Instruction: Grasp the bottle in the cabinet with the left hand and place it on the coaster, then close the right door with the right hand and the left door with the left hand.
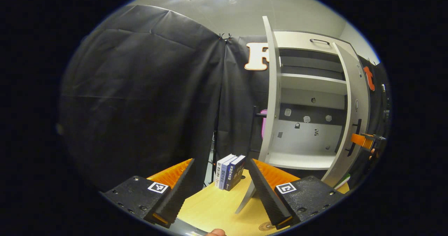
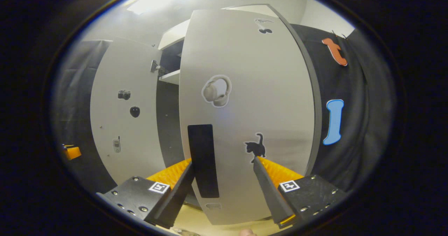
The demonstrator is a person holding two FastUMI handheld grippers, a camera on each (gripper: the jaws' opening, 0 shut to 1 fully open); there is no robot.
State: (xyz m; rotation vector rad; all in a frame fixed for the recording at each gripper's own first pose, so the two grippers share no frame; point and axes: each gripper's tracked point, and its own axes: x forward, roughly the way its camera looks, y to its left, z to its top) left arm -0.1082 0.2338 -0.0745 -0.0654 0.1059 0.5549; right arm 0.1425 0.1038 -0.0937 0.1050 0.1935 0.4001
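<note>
Black-cloth booth, pale wooden surface (image 1: 217, 204). The right door (image 2: 245, 106), tall grey panel with a black handle (image 2: 203, 161), stands straight ahead of the right gripper (image 2: 224, 180), fingers spread, close to it. Left gripper (image 1: 220, 183), fingers spread too, sits near the left door (image 1: 271, 99); cabinet (image 1: 308, 89) shelves look bare.

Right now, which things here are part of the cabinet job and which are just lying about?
Job: white cabinet's right door with black handle; left door; round patterned coaster; right gripper; left gripper.
Lying about: three upright books; light wooden table.
</note>
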